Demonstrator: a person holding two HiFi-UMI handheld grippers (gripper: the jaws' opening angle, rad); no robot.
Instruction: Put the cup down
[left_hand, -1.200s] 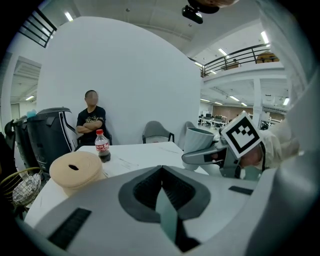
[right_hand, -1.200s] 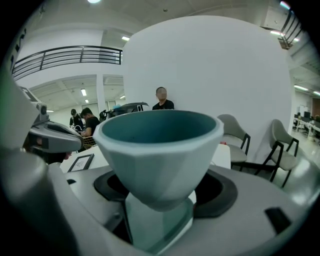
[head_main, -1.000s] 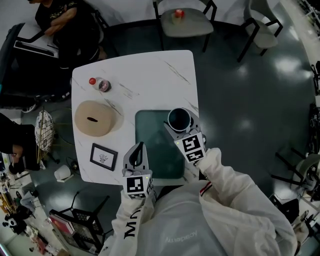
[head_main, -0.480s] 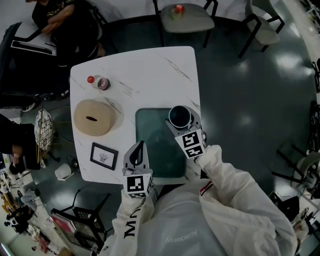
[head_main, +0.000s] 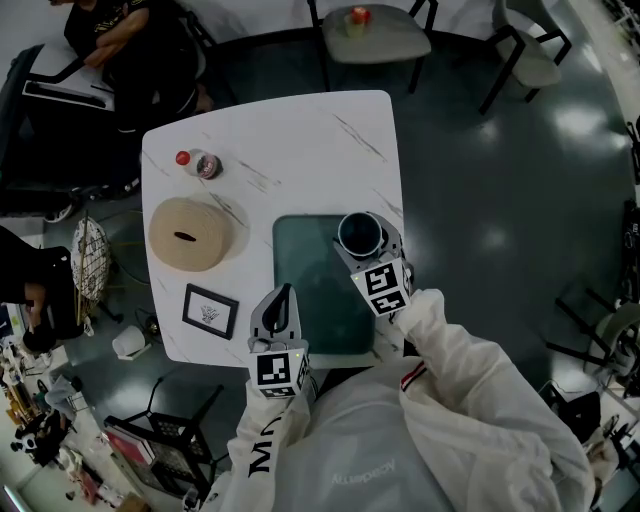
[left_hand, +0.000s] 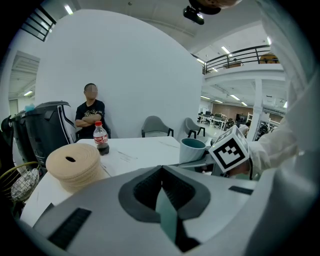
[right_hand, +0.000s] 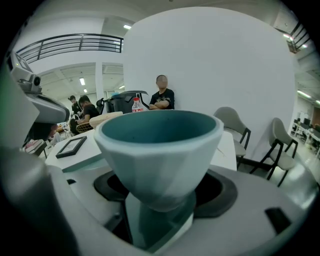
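A pale teal cup (head_main: 359, 234) with a dark inside stands upright between the jaws of my right gripper (head_main: 362, 240), which is shut on its lower body, over the right edge of the green mat (head_main: 310, 285). In the right gripper view the cup (right_hand: 160, 150) fills the middle, its narrow base low over the mat; I cannot tell whether it touches. My left gripper (head_main: 284, 295) hovers at the mat's near left part, its fingers closed to a point with nothing held. From the left gripper view the cup (left_hand: 191, 150) shows to the right.
On the white marble table (head_main: 300, 140) lie a round beige disc (head_main: 190, 233), a small soda bottle (head_main: 197, 165) and a black picture frame (head_main: 210, 311). The table's right edge runs close beside the cup. Chairs (head_main: 365, 35) and a seated person (head_main: 120, 40) are beyond.
My right gripper has sunk slightly toward the mat with the cup still held. The left gripper has stayed where it was.
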